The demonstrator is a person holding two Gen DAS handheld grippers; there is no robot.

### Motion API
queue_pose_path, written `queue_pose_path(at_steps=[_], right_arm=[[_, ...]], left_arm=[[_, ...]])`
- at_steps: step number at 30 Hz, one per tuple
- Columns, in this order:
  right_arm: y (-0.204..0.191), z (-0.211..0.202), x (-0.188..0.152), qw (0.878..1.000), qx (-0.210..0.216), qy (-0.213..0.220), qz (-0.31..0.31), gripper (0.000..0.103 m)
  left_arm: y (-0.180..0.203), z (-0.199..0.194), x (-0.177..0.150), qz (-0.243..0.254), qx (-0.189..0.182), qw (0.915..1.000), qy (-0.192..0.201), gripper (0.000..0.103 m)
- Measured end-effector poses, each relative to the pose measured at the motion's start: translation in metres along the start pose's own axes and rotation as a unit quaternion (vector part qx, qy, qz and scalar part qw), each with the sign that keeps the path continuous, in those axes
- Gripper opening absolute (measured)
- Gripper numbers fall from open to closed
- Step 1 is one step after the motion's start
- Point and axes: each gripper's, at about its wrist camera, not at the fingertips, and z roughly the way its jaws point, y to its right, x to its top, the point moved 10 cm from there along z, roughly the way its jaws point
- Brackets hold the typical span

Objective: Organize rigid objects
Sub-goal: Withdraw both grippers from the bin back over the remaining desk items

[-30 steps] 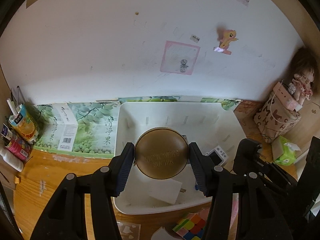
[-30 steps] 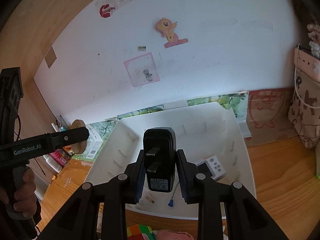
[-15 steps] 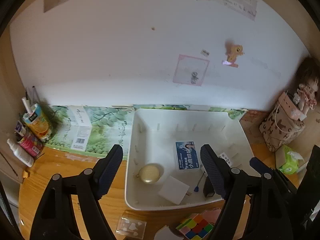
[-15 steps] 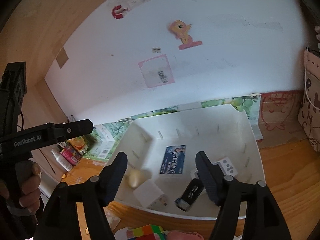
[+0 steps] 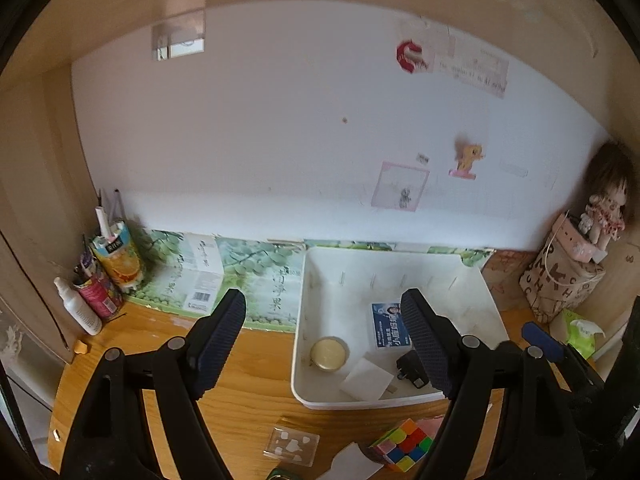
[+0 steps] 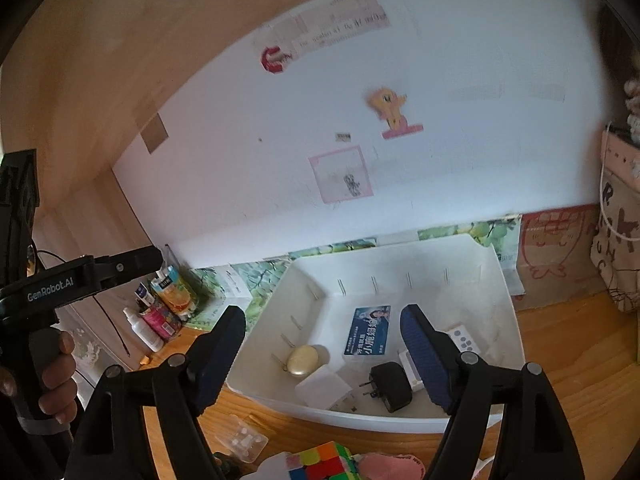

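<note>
A white bin (image 5: 298,320) (image 6: 360,420) stands on the wooden desk by the wall. In it lie a round gold tin (image 5: 328,354) (image 6: 303,360), a black plug adapter (image 5: 412,370) (image 6: 390,386), a white block (image 5: 367,378) (image 6: 322,390), a blue box (image 5: 386,326) (image 6: 370,330) and a small white device (image 6: 462,338). My left gripper (image 5: 324,300) hangs open above the bin's near left corner, holding nothing. The jaws of my right gripper (image 6: 322,312) are opening, with nothing between them, above the bin's front.
In front of the bin lie a colour cube (image 5: 404,444) (image 6: 320,464) and a clear plastic case (image 5: 292,444). A green-printed box (image 5: 200,276) lines the wall. Bottles and cups (image 5: 112,264) crowd the left. A patterned bag (image 5: 560,280) with a doll stands at the right.
The left gripper let go of the gold tin and the right let go of the black plug; both now lie in the bin. Both grippers opened and drew back and up.
</note>
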Motion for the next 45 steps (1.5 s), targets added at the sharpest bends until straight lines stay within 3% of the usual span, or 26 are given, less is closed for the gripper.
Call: queue_pose_path(at_steps=[14,22,37,45], right_arm=[[-0.014,-0.071,0.003,0.996,-0.054,0.063,0.033,0.083],[-0.026,-0.09,-0.022,0.993,-0.081,0.063,0.056,0.083],[-0.054,-0.091,-0.086,0.992,-0.084,0.022,0.096,0.083],[-0.058,-0.071,-0.124,0.986,-0.066,-0.021,0.15,0.083]], left_arm=[[-0.017,-0.049,-0.001,0.01,-0.046,0.9982,0.037,0.083],[-0.039,-0.063,-0.021,0.017,-0.053,0.9979,0.033,0.083],[-0.078,-0.054,-0.084,0.03,-0.043,0.9979,-0.039,0.083],[-0.091,-0.027,-0.126,0.045,-0.013,0.9921,-0.116,0.083]])
